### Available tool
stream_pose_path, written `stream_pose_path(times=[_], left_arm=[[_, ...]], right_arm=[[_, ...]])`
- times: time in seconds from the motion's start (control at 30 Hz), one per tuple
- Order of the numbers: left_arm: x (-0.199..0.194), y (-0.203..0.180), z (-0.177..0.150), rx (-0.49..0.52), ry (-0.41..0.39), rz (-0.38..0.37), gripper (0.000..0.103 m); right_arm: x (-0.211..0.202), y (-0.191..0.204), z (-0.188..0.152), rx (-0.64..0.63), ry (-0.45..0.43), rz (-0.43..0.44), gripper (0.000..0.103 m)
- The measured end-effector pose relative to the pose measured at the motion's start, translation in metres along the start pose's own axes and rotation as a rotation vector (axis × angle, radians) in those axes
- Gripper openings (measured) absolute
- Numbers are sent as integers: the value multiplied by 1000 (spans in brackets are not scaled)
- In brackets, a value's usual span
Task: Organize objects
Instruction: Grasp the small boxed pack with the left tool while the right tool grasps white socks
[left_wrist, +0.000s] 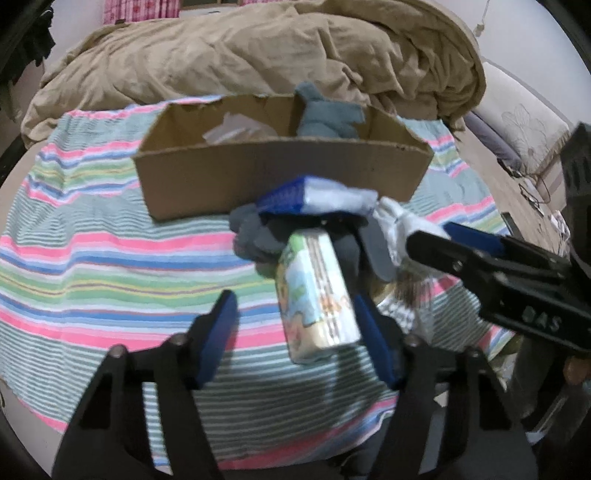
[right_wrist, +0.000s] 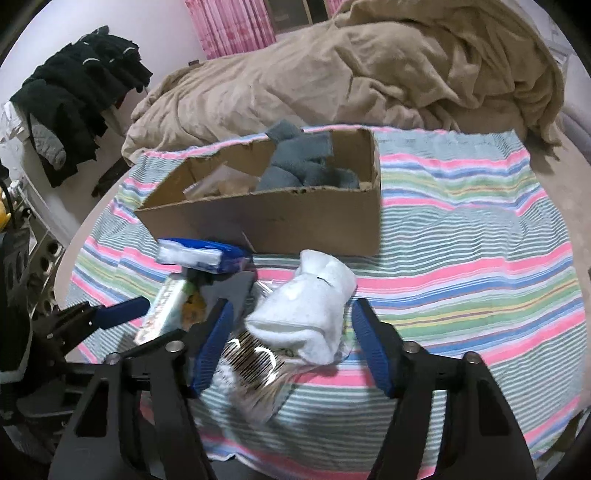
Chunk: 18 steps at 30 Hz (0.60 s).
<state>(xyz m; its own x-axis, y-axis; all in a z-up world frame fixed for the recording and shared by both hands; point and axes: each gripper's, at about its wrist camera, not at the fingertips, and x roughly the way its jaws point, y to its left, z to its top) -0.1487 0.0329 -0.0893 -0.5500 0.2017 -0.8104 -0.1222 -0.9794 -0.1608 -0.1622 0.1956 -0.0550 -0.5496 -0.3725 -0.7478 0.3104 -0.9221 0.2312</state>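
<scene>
A cardboard box stands on the striped cloth, with a blue-grey towel and clear plastic inside; it also shows in the right wrist view. In front of it lie a blue-and-white pack, dark grey socks, a small printed carton, white socks and a shiny plastic bag. My left gripper is open, its jaws on either side of the carton. My right gripper is open, its jaws on either side of the white socks and bag.
The striped cloth covers a bed. A crumpled beige duvet lies behind the box. Dark clothes hang at the far left in the right wrist view. The right gripper's arm crosses the left wrist view at the right.
</scene>
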Motion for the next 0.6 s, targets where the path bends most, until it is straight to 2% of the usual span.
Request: stream_pose_path(times=[0.07, 0.17, 0.27, 0.37, 0.6], left_arm=[[5, 0, -1, 5, 3, -10, 51], [8, 2, -2, 6, 1, -24, 37], [4, 3, -3, -2, -24, -34, 28], [-3, 3, -4, 0, -45, -39, 25], [-25, 7, -7, -9, -84, -40, 24]], right_arm=[[8, -1, 0, 1, 12, -5, 50], [14, -2, -2, -6, 18, -7, 46], [12, -5, -2, 4, 10, -3, 39], [7, -8, -1, 21, -2, 5, 33], [-15, 0, 1, 1, -46, -8, 31]])
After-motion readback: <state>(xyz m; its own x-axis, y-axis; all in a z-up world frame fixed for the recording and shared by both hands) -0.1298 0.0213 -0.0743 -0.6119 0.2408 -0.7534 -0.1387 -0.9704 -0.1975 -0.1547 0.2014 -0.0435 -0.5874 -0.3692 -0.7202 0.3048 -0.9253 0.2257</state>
